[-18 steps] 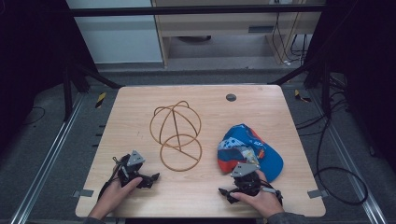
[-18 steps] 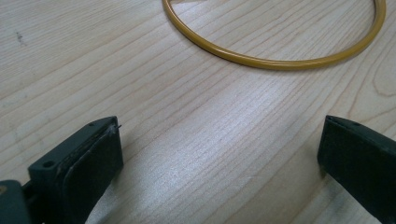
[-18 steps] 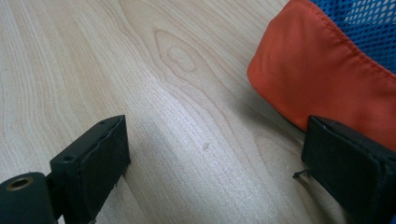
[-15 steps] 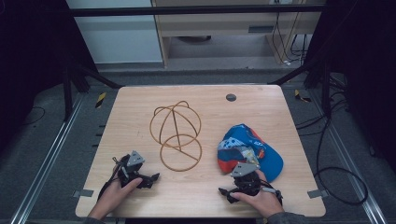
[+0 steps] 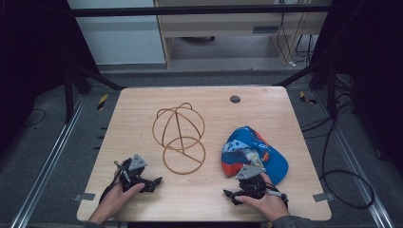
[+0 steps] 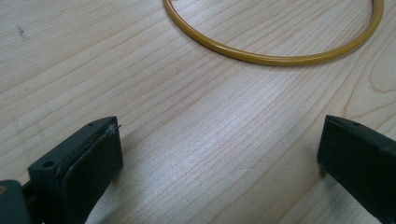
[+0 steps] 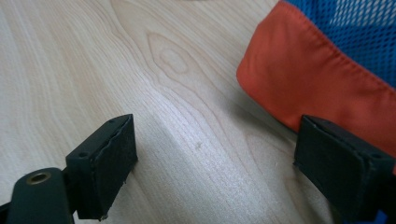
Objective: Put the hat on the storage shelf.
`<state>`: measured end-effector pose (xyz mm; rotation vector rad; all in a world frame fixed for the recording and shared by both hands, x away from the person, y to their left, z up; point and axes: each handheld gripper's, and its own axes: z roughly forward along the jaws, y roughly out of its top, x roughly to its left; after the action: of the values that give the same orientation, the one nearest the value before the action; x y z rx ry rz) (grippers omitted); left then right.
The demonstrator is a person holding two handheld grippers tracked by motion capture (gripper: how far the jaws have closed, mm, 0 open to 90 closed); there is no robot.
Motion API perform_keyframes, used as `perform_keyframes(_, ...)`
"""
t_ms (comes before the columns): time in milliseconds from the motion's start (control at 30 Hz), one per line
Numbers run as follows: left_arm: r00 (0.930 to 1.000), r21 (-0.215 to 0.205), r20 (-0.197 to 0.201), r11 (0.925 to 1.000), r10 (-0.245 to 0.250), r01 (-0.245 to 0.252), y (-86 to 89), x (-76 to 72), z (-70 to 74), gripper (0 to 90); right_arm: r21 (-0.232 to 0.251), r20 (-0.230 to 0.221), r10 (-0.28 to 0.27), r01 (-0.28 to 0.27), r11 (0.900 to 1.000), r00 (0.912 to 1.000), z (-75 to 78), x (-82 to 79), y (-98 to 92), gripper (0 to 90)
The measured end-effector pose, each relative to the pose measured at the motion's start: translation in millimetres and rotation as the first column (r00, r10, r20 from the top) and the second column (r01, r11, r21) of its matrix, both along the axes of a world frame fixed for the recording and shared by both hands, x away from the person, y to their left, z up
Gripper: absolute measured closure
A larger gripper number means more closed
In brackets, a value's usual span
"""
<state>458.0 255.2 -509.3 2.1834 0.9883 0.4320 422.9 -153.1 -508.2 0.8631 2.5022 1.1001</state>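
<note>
On table (image 5: 142, 114): both hand-held grippers, left (image 5: 154, 181) and right (image 5: 228, 194), gape wide, empty; cap (image 5: 266, 152) beside right.

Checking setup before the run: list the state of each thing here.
Wire hat stand: upright, empty, untouched.
Cap: crumpled on the table, off the stand.
Left gripper: open, holding nothing.
Right gripper: open, beside the cap's orange edge.
</note>
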Motion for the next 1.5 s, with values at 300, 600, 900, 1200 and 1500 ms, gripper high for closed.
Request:
perform_keyframes(300,1.0,0.0,0.001,1.0,0.004,-0.004,-0.2,-0.5,0.0,0.0,-0.004,0.039,-0.037,0.038,0.999,0.9985,37.4,-4.6,-18.0,20.6)
perform_keyframes(600,1.0,0.0,0.001,1.0,0.004,-0.004,-0.2,-0.5,0.0,0.0,-0.128,0.004,-0.073,0.073,0.989,0.9973,80.0,13.8,-41.0,25.6)
perform_keyframes(900,1.0,0.0,0.001,1.0,0.005,-0.005,-0.2,-0.5,0.0,0.0,-0.24,-0.048,-0.08,0.066,0.968,0.9957,100.2,30.5,-63.8,31.3)
perform_keyframes(1200,1.0,0.0,0.001,1.0,0.005,-0.005,-0.2,-0.5,0.1,0.0,-0.27,-0.097,-0.118,0.088,0.959,0.9883,114.8,56.3,-74.1,32.9)
perform_keyframes(1500,1.0,-0.002,0.002,1.0,0.006,-0.006,-0.4,-0.6,-0.1,0.0,-0.258,-0.112,-0.127,0.094,0.962,0.9856,123.3,73.3,-72.7,44.2)
